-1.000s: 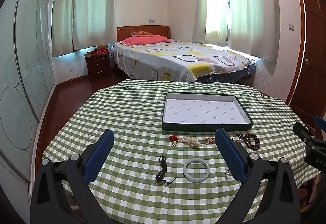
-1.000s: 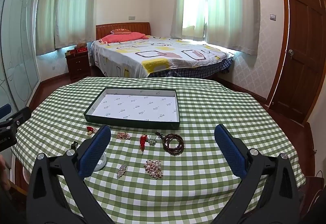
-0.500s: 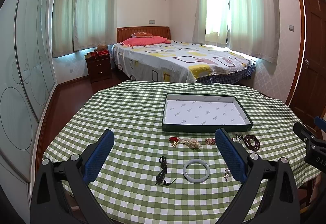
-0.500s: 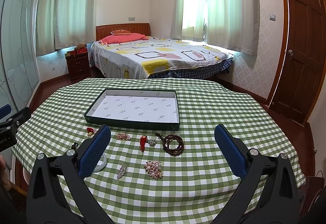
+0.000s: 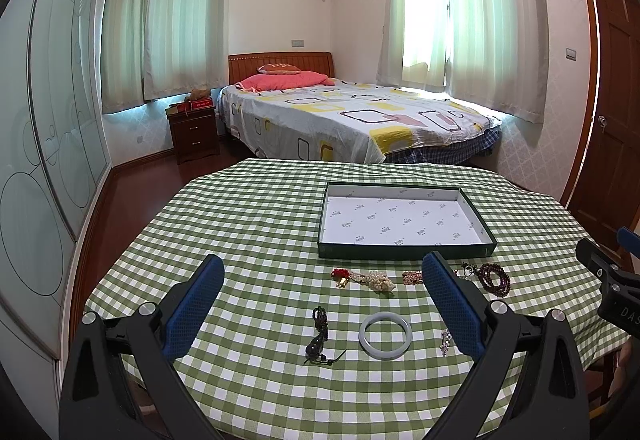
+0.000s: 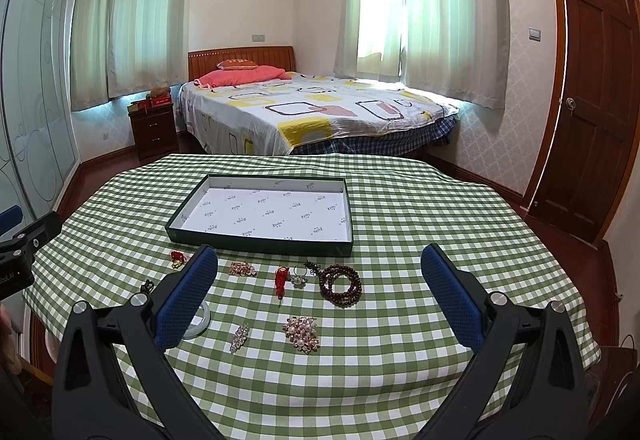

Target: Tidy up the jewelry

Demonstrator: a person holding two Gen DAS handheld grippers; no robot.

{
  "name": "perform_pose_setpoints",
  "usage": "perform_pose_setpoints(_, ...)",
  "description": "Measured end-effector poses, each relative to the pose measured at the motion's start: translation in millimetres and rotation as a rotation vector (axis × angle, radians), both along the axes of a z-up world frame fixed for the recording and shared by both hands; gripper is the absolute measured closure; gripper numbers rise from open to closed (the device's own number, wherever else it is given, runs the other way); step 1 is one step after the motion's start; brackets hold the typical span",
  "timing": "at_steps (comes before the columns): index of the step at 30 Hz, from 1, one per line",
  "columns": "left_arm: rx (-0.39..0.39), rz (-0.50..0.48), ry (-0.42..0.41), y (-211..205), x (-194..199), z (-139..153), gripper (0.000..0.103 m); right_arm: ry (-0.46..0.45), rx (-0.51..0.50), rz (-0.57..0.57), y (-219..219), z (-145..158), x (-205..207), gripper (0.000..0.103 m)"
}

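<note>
- The left gripper (image 5: pixel 322 292) is hovering over the near edge of the checked table (image 5: pixel 248 224), its jaws standing wide apart and holding nothing.
- The right gripper (image 6: pixel 319 282) is hanging likewise, spread wide and empty.
- A dark green tray (image 6: pixel 256 241) with a white lining is sitting mid-table, nothing lying in it.
- Jewelry is lying loose on the cloth in front of the tray: a pale bangle (image 5: pixel 385 329), a dark bead bracelet (image 6: pixel 340 284), a pearl brooch (image 6: pixel 302 334), a red charm (image 6: pixel 281 276).
- A small ring (image 6: pixel 299 276), possibly with a stone, is lying between charm and bracelet.
</note>
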State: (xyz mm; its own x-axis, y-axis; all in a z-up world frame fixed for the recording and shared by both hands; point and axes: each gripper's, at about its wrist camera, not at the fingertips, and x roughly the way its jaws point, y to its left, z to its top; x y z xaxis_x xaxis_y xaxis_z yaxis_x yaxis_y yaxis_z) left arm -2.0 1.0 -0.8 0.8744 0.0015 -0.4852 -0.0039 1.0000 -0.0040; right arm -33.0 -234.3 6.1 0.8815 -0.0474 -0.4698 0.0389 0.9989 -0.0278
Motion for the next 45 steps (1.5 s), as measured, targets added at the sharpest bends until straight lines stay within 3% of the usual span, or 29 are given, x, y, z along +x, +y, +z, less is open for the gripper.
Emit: perform_pose_setpoints(45,0.009,0.0,-0.001,-2.1,0.3,2.1,0.007,-0.003,0.004,0.001,-0.6,-0.1,2.4,0.004)
